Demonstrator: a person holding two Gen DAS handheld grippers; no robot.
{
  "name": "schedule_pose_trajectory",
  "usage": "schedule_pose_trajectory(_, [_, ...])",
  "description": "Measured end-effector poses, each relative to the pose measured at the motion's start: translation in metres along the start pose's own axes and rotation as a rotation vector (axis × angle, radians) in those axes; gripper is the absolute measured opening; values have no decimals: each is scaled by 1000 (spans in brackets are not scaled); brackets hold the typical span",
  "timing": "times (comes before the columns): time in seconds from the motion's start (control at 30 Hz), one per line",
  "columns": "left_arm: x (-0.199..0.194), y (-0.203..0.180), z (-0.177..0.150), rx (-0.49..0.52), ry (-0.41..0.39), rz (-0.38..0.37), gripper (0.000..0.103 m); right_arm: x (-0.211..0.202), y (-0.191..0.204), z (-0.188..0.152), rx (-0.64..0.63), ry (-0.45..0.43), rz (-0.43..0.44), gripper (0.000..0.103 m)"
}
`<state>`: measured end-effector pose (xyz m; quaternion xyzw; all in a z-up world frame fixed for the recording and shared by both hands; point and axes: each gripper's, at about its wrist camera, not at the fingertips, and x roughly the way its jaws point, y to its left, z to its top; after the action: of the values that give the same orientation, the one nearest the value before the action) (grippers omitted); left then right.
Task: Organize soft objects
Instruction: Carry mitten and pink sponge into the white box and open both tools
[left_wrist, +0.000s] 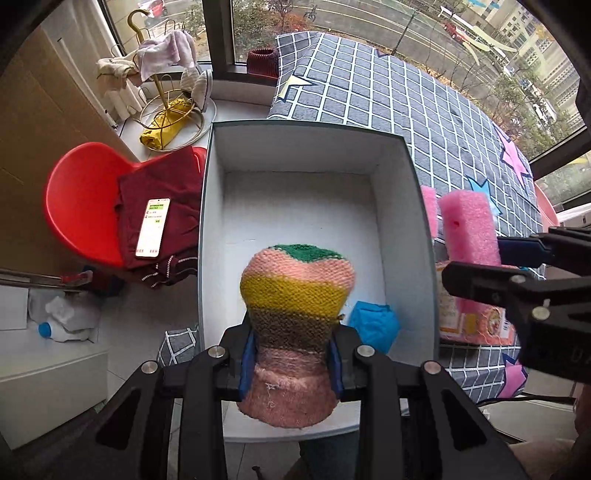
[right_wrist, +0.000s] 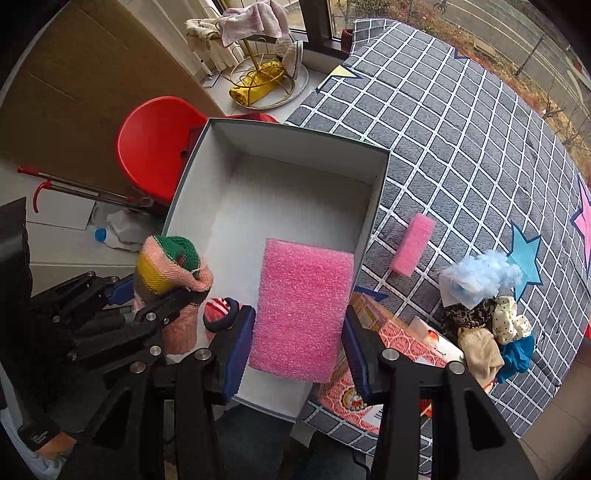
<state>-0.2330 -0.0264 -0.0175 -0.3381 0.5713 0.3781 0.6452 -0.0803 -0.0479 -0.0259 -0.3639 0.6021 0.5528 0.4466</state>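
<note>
The left gripper (left_wrist: 291, 354) has its jaws clamped narrow on a striped knitted piece (left_wrist: 295, 314), pinching it at the brown-and-pink middle so that the yellow, pink and green end stands out beyond the fingertips. That piece hangs over the near end of the open white box (left_wrist: 400, 206), its long axis running along the line of the jaws, down toward the box floor. A blue soft lump (left_wrist: 375, 326) lies on the box floor just right of it, against the right wall.

The right gripper (right_wrist: 297, 332) holds a pink foam block (right_wrist: 303, 310) across its short sides, jaws pressed to either edge; the block's long axis points away from the jaws, toward the far end of the box. It hangs over the box's near right corner, partly above the rim.

Both loads are already above the box, so the next move looks like a short drop: the left hand is the better centred, with bare white floor directly beyond its piece.

Outside the box, on the checked bed cover (right_wrist: 461, 147), a smaller pink foam piece (right_wrist: 413, 245) lies just right of the box wall, and a heap of small soft things (right_wrist: 484, 317) sits further right, nearer the right hand.
</note>
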Motion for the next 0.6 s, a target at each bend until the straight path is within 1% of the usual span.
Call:
schedule_pose_trajectory(0.27, [10, 1, 9, 0, 15, -10, 35, 8, 0, 16, 19, 8, 2, 48])
schedule_pose_trajectory(0.47, [15, 2, 9, -8, 22, -18, 35, 17, 0, 23, 30, 31, 10, 48])
schedule_pose_trajectory(0.6, [18, 3, 8, -18, 34, -8, 36, 22, 1, 27, 43, 36, 24, 48])
